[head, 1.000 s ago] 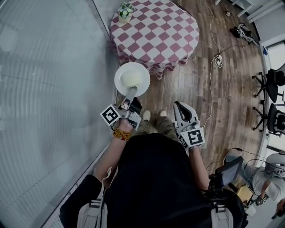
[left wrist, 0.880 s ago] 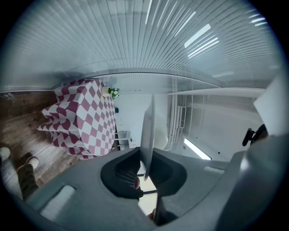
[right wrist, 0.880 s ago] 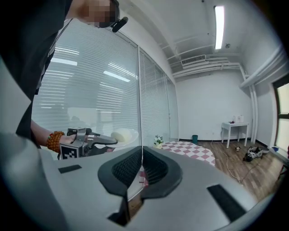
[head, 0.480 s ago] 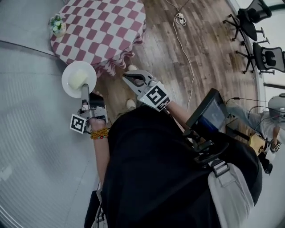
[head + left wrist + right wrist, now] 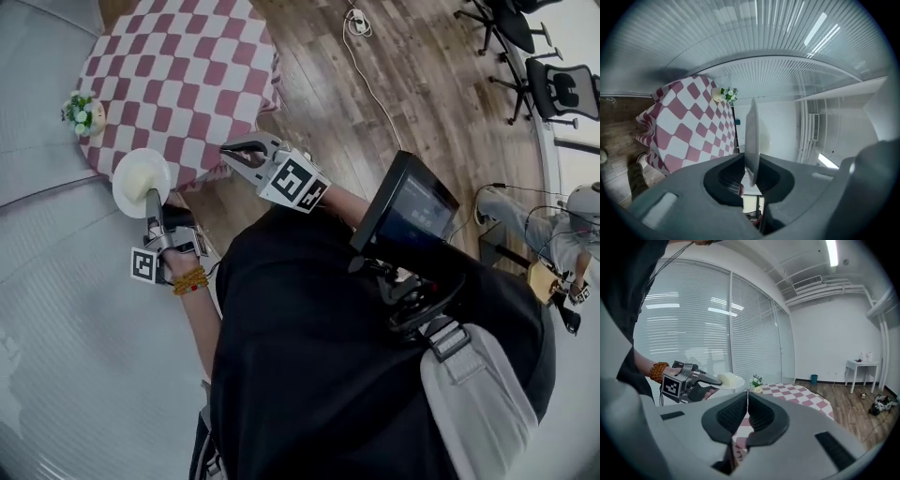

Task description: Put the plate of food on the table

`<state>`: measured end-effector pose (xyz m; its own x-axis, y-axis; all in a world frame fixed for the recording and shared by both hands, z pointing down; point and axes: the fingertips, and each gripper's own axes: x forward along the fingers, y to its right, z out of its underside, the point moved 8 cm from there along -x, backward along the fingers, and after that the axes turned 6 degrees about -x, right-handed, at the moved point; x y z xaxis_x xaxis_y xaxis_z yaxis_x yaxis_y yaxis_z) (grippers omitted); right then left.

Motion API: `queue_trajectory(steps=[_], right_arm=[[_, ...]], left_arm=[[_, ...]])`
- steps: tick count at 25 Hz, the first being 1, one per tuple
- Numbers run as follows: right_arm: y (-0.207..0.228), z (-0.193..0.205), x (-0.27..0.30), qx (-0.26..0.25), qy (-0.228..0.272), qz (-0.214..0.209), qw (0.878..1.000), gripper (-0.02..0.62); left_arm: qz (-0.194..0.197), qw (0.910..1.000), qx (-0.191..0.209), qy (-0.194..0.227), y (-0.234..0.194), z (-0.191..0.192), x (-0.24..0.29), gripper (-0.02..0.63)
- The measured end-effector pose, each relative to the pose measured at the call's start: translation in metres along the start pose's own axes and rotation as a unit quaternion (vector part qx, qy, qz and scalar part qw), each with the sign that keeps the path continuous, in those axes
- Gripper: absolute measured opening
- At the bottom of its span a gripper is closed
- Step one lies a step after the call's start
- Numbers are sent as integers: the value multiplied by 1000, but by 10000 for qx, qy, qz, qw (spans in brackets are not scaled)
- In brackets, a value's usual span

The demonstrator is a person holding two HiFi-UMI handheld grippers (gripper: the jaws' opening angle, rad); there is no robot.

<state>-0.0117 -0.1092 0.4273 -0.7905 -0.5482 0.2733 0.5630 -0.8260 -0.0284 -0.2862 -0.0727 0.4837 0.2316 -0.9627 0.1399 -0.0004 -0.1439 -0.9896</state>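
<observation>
Head view, far left: small flower pot (image 5: pixel 84 113) standing on the left part of the round table (image 5: pixel 187 75), which has a red-and-white checked cloth. Just below the pot, white plate (image 5: pixel 127 192) with a pale lump of food (image 5: pixel 142 175) on it, over the table's near-left edge and next to the blinds; cannot tell from above whether it touches the cloth. In the right gripper view the plate is level and held up in the air, with the pot and the tabletop beyond it. Left gripper (image 5: pixel 150 199): jaws pinched on the plate's near rim; its own view shows the rim edge-on, wedged between the two pads, the gap no wider than the rim. Bead bracelet (image 5: pixel 190 280) on that wrist. Right gripper (image 5: pixel 246 153): held near the table's front edge, apart from the plate, marker cube facing up; jaws drawn together with only a thin slit between them, and nothing in it. Further right, a dark screen (image 5: pixel 408 211) mounted at the person's chest. A cable (image 5: pixel 370 66) runs across the wooden floor, and office chairs (image 5: pixel 553 84) stand at the far right.
</observation>
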Motion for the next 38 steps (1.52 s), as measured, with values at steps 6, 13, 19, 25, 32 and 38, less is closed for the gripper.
queue_trajectory(steps=[6,13,19,25,32,38], right_arm=[[65,16,21,72,-235,119,9996,12],[121,28,35,291,-338,231,9987,12],[157,49,34,474,-547,266,9970,12],[191,73,24,789,-784,524,9924,12],[212,108,1,1108,-1070,901,9839,12],[218,137,-29,1446,-1464,1204,9712,12]], left_arm=[[-272,9988,-156,-372,-9,10,94,28],[-370,9966,-231,-703,-12,21,185,28],[-588,9937,-449,-836,-23,41,249,28],[-796,9864,-504,-1345,-44,54,312,28],[-770,9811,-1166,-1337,-104,55,363,28],[-1015,9745,-1726,-1015,-137,59,382,28]])
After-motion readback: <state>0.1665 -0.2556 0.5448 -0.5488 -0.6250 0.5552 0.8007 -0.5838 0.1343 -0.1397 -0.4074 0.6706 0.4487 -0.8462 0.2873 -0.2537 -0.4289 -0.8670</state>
